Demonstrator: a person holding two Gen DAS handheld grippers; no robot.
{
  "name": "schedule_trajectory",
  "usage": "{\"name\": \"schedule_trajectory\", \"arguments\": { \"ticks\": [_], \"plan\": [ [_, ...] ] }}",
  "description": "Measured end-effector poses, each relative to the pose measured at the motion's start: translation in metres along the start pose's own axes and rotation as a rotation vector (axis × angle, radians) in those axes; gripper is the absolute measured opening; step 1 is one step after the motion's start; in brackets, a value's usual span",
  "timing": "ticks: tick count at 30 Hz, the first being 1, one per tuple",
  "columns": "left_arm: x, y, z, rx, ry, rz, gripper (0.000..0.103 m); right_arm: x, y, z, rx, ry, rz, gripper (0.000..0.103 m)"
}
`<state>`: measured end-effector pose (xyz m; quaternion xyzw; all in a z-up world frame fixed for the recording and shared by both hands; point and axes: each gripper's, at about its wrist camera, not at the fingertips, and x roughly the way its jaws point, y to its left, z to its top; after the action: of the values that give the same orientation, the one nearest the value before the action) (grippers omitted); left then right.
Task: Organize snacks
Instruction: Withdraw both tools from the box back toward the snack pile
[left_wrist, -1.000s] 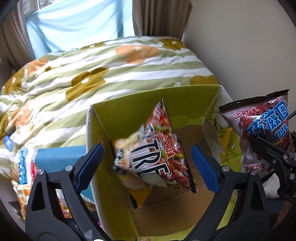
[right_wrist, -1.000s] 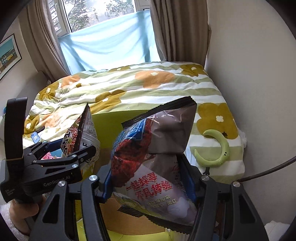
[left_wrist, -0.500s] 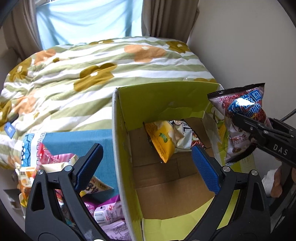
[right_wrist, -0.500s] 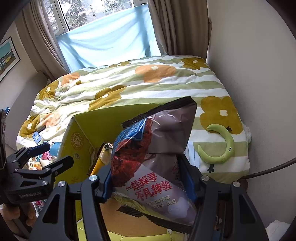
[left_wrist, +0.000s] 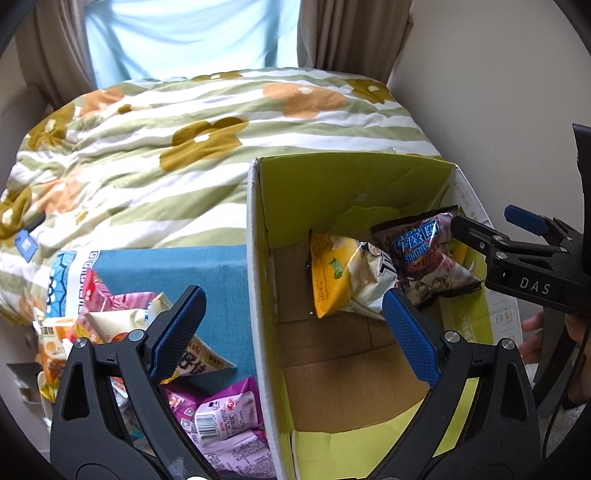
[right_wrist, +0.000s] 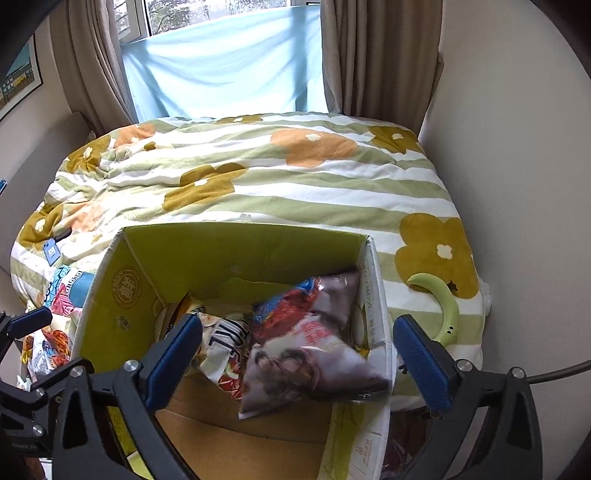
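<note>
Both grippers, left (left_wrist: 291, 332) and right (right_wrist: 295, 354), gape empty, so the dark bag (right_wrist: 314, 343) may slide off the box (right_wrist: 236, 247) pile.

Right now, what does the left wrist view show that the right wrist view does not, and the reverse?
Only the left wrist view shows the pink snack packet with a barcode, beside the box, and the "DAS" marking on the right claw.

Only the right wrist view shows the window and the green crescent-shaped item on the bed.

Both show the cardboard box, the dark snack bag inside it, and the flowered bedcover.
</note>
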<state>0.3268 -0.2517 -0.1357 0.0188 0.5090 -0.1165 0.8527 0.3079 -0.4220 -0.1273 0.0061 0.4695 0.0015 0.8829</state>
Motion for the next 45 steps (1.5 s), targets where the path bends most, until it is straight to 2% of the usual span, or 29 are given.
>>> {"name": "schedule_trajectory", "arguments": {
  "ticks": [3,7,17,22,25,29,31,37,45],
  "plan": [
    [0.000,-0.002,0.000,-0.005,0.005,-0.008,0.095,-0.004,-0.006,-0.009,0.027,0.015,0.005,0.103],
    [-0.015,-0.008,0.002,0.008,-0.031,-0.007,0.095,-0.017,-0.010,-0.014,0.045,0.011,0.017,0.103],
    [-0.090,-0.011,-0.004,-0.012,-0.192,0.053,0.095,-0.089,-0.014,-0.012,0.062,-0.119,0.014,0.103],
    [-0.130,-0.011,-0.023,-0.017,-0.261,0.080,0.096,-0.130,-0.003,-0.020,0.034,-0.188,0.006,0.103],
    [-0.154,-0.008,-0.045,-0.021,-0.304,0.092,0.096,-0.150,0.006,-0.029,0.000,-0.213,0.007,0.103],
    [-0.177,-0.002,-0.077,-0.028,-0.336,0.109,0.096,-0.172,0.021,-0.050,-0.045,-0.292,0.031,0.103],
    [-0.186,0.004,-0.092,-0.040,-0.345,0.115,0.096,-0.180,0.027,-0.063,-0.037,-0.314,0.053,0.103],
    [-0.207,0.038,-0.133,-0.070,-0.364,0.116,0.096,-0.189,0.052,-0.093,-0.015,-0.307,0.084,0.103],
    [-0.230,0.113,-0.168,-0.050,-0.339,0.102,0.096,-0.198,0.107,-0.123,-0.003,-0.327,0.071,0.103]
  ]
}}
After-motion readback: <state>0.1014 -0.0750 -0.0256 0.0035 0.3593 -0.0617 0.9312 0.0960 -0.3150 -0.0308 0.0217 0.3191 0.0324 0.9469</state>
